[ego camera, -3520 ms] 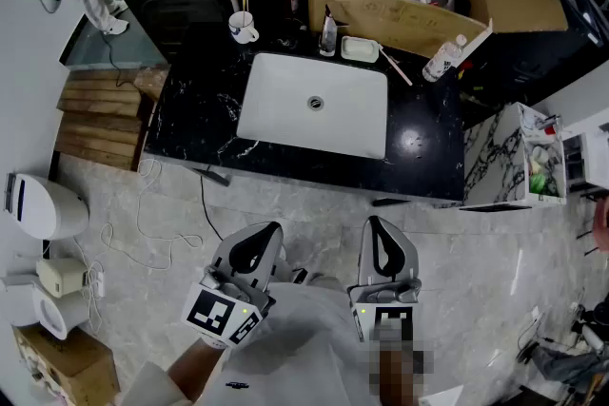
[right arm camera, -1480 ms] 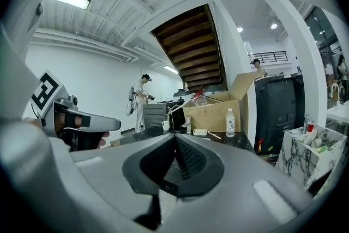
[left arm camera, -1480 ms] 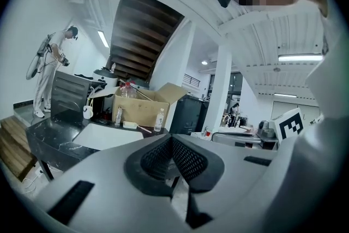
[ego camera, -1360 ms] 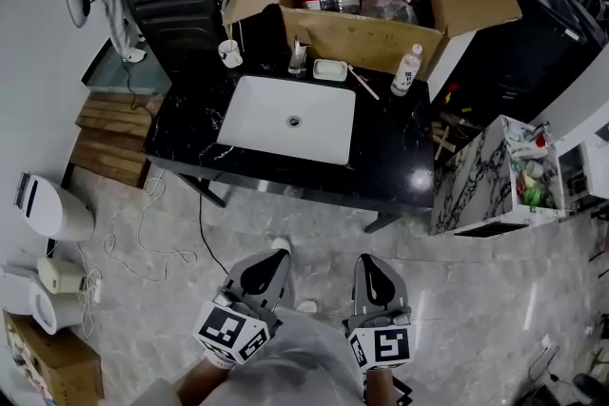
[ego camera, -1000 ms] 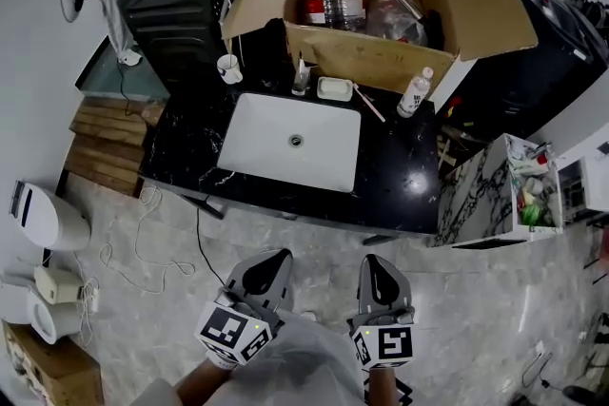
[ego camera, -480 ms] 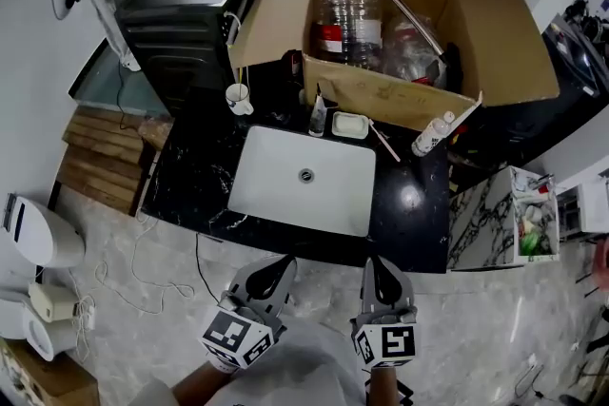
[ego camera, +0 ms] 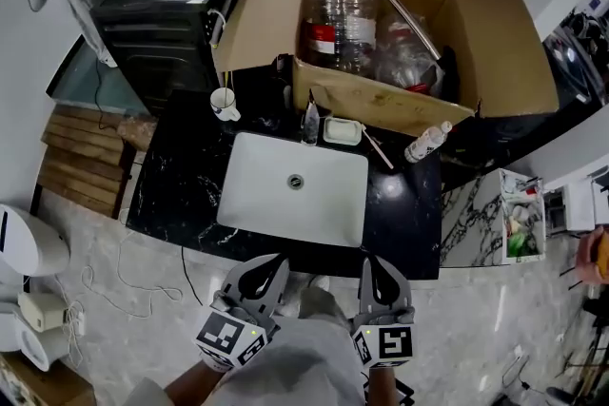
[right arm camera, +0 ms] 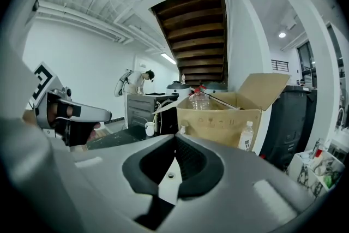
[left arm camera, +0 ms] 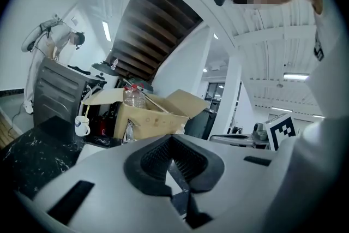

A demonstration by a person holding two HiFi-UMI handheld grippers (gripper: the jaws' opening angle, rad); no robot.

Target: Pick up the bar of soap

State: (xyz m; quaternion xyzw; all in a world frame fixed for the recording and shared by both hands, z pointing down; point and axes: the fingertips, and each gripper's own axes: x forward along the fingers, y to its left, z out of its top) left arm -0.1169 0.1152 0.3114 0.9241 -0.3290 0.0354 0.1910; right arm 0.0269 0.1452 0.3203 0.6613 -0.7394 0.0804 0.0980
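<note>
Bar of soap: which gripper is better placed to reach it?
Probably right. The right gripper lines up closer with the bar of soap than the left gripper; both are shut.

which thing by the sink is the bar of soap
Find the black counter with the white sink. Behind the sink, in front of the cardboard box, the soap lies in a pale dish. It is the only flat rectangle there; the bottle on its left stands upright.

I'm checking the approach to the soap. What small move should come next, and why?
Probably reach the right gripper forward across the sink toward the bar of soap and open its jaws: it is shut and empty at the counter's near edge, while the soap lies behind the basin.
</note>
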